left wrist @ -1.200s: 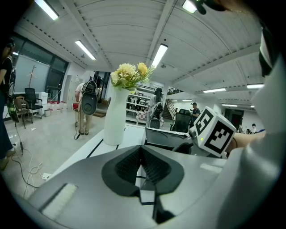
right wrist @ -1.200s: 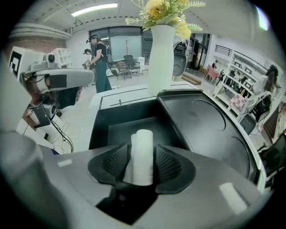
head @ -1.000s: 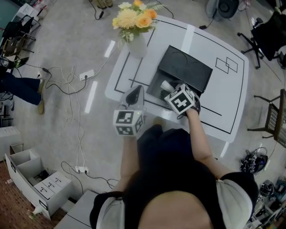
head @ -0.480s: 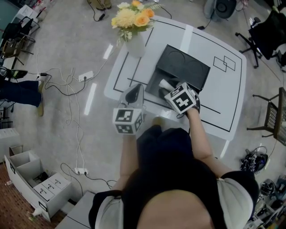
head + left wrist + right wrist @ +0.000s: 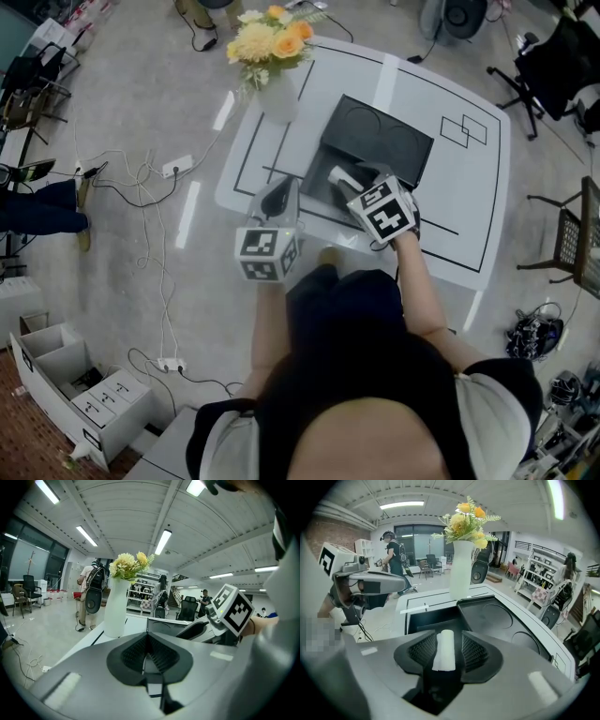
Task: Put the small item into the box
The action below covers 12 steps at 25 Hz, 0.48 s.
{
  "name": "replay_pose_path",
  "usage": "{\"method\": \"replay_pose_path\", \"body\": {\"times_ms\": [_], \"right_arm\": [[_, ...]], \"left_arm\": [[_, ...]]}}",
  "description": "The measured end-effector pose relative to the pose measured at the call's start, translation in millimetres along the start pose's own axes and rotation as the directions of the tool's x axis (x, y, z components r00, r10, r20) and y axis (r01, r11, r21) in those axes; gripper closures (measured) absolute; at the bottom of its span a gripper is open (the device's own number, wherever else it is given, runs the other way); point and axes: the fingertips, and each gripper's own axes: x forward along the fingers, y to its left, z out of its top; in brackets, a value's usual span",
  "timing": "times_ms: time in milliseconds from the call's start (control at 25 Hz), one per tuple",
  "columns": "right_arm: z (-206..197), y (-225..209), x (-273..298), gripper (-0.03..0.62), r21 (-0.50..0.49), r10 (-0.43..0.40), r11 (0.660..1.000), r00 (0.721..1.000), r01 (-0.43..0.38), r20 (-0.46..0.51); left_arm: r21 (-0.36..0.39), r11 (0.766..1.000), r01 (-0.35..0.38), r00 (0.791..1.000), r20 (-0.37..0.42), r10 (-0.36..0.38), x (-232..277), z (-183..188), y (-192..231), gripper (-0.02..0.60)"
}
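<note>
A black box (image 5: 322, 184) stands open on the white table (image 5: 469, 187), its lid (image 5: 377, 142) tilted back. The small item, a white roll (image 5: 341, 176), lies at the box's near side. My right gripper (image 5: 359, 185) hovers over it. In the right gripper view the roll (image 5: 444, 651) sits between the jaws, which are closing, with a gap still showing beside the right pad (image 5: 474, 651). My left gripper (image 5: 279, 195) hangs at the table's near left edge, shut and empty (image 5: 149, 638).
A white vase of yellow flowers (image 5: 278, 89) stands at the table's far left corner, close to the box. Black lines mark the tabletop. Cables and a power strip (image 5: 178, 167) lie on the floor at left. People stand in the distance (image 5: 91, 592).
The right gripper has drawn back a little from the box toward the person. The white roll stays in the box. The left gripper has barely moved.
</note>
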Motion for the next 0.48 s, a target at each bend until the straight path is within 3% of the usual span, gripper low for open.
{"method": "replay_pose_path", "body": {"times_ms": [480], "right_arm": [[4.2, -8.4, -27.2, 0.431, 0.080, -0.024, 0.997, 0.995, 0.016, 0.096]], "left_arm": [[0.010, 1.000, 0.022, 1.000, 0.008, -0.022, 2.6, 3.2, -12.1, 0.572]]}}
